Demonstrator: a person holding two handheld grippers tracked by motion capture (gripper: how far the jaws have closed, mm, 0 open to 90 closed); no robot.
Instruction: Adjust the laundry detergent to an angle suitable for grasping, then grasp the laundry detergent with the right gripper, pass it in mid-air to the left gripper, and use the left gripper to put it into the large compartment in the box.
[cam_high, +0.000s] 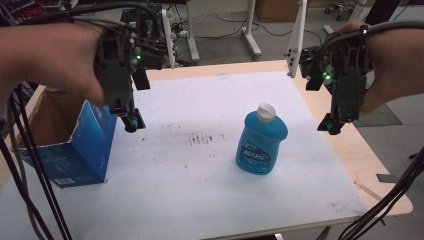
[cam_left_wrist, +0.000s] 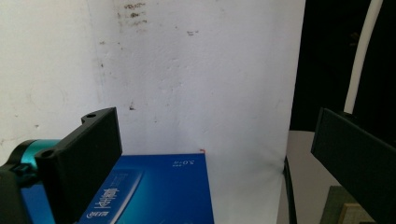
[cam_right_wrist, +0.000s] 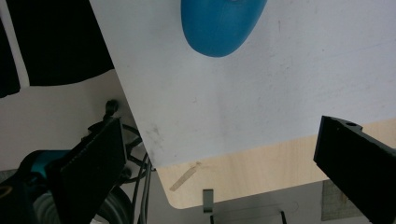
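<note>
Nearest me on the left stands the open blue box (cam_high: 80, 150), its cardboard mouth turned up and its printed blue side facing the middle of the white mat (cam_high: 200, 170). My left gripper (cam_high: 131, 117) hangs just above the box's inner top corner, tips pointing down, not touching it as far as I can tell. In the left gripper view its jaws stand wide apart with nothing between them, and the box's blue face (cam_left_wrist: 154, 191) lies below, with the stained mat (cam_left_wrist: 196, 84) beyond.

A little farther out, right of the mat's centre, the blue bottle (cam_high: 261, 142) stands upright on the mat, its white flip cap raised. It is well apart from the box and from both tools.

My right gripper (cam_high: 331, 125) hovers over the bare wooden edge of the table (cam_high: 345, 150), off to the bottle's right and clear of it. In the right gripper view its jaws are spread wide and empty, and the bottle's rounded blue body (cam_right_wrist: 219, 28) shows at the top, past the mat's corner
</note>
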